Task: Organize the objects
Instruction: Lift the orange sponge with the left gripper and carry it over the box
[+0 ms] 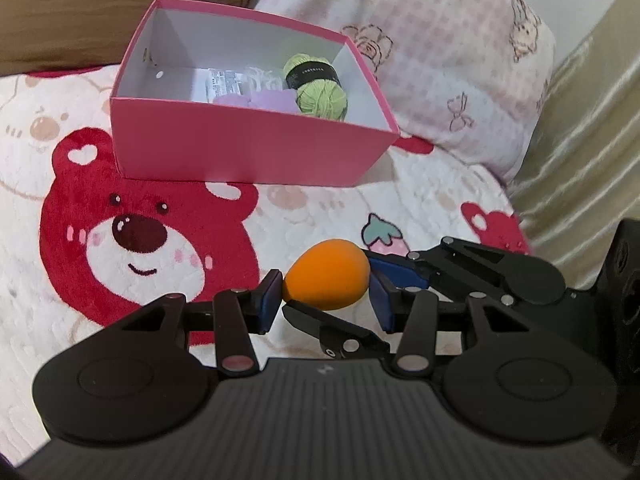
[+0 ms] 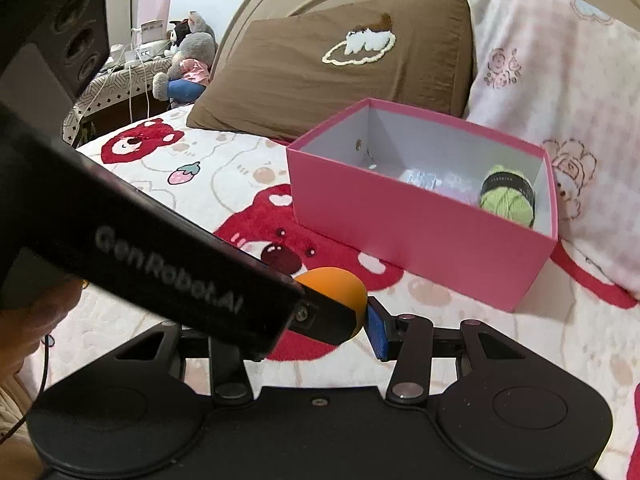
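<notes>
An orange egg-shaped sponge (image 1: 326, 276) is held above the bear-print blanket, between the two grippers. In the left wrist view my right gripper (image 1: 332, 292) comes in from the right and is shut on the sponge. My left gripper's (image 1: 326, 304) blue pads stand apart on either side of it: the left pad (image 1: 269, 300) touches the sponge and the right pad (image 1: 384, 306) is off it. In the right wrist view the sponge (image 2: 334, 280) sits against my right pad (image 2: 378, 332), and the left gripper's body hides the other finger. The pink box (image 1: 248, 148) behind holds green yarn (image 1: 320, 84).
The box (image 2: 420, 240) also holds a clear packet (image 1: 222, 84) and purple items (image 1: 256, 102). A pink pillow (image 1: 440, 60) and a brown pillow (image 2: 340, 68) lie behind it. A plush toy (image 2: 188, 68) and a cluttered side table are far left.
</notes>
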